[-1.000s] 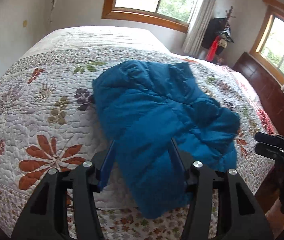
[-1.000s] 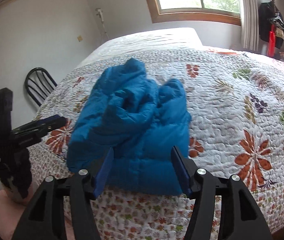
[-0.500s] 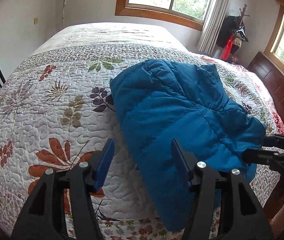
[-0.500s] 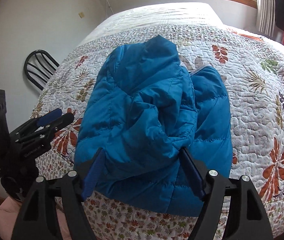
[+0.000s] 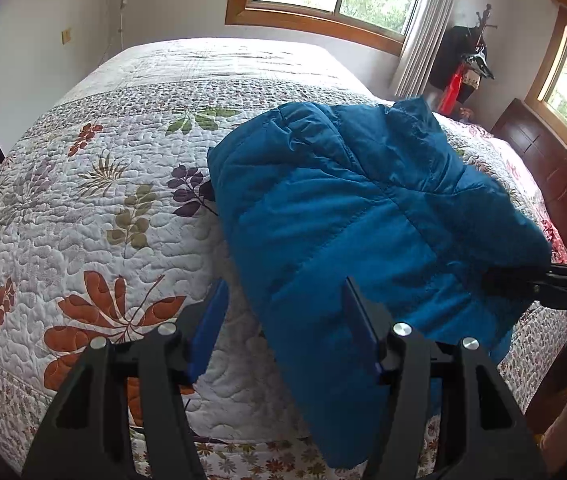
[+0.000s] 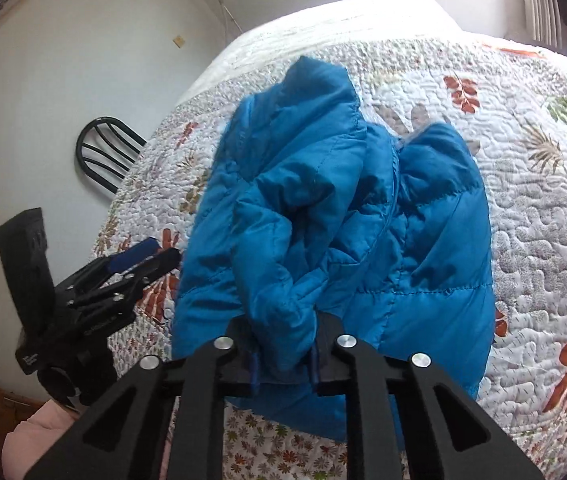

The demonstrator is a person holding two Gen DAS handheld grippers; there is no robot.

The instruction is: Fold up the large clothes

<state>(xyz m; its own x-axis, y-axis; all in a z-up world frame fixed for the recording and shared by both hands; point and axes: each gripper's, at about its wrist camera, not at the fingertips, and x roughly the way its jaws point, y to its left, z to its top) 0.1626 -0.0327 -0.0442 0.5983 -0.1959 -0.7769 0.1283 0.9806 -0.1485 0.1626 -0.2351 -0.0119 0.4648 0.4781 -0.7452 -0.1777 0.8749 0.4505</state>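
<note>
A wide bed (image 5: 83, 216) carries everything, covered by a white quilted bedspread (image 6: 535, 240) printed with orange, purple and green leaves and flowers, with a band of small blossoms running along its near edge. A bright blue quilted puffer jacket (image 5: 335, 216) lies bunched directly on the bedspread at the near edge, its lower part hanging over that edge. The far end of the bed, toward the window wall, is plain white quilting.

The jacket (image 6: 335, 216) is quilted blue cloth with a slight sheen, puffy and stitched. The bedspread (image 5: 83, 208) is matt stitched cotton, bumpy. Both tools (image 5: 283, 320) (image 6: 283, 356) are matt black plastic with shiny metal bolts.
</note>
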